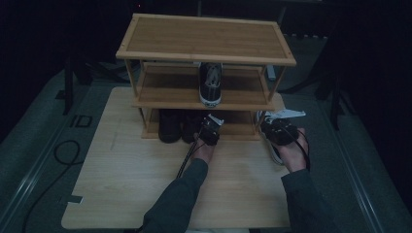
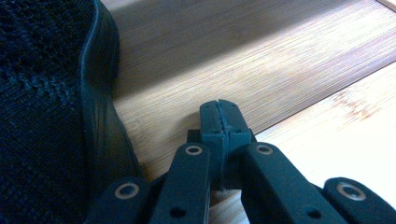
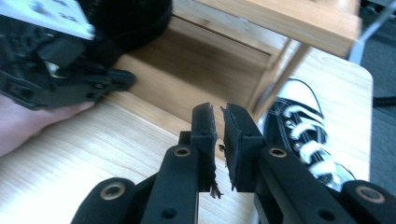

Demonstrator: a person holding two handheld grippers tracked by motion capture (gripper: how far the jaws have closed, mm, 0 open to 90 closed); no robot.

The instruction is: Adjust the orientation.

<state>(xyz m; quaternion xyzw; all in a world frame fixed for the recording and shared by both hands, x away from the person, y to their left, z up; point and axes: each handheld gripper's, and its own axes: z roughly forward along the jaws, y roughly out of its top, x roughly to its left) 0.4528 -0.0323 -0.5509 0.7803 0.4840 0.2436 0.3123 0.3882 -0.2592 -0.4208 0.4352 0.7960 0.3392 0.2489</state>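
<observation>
A three-tier wooden shoe rack [image 1: 206,38] stands on the table. One black-and-white sneaker [image 1: 210,85] sits on its middle shelf. Two black shoes [image 1: 170,127] stand on the bottom shelf. My left gripper [image 1: 210,123] is at the front edge of that shelf, just right of a black shoe [image 2: 46,121]; its pads [image 2: 211,122] are pressed together, empty. My right gripper [image 1: 274,126] hovers right of the rack over a white-laced sneaker [image 1: 273,148] on the table. Its jaws [image 3: 218,114] stand a narrow gap apart with nothing between them; the sneaker [image 3: 303,135] lies just to their right.
The rack's right front post [image 3: 275,88] stands close ahead of the right gripper. The left gripper [image 3: 122,80] and its hand show at that view's left. A black cable [image 1: 65,153] loops on the floor left of the table [image 1: 126,194].
</observation>
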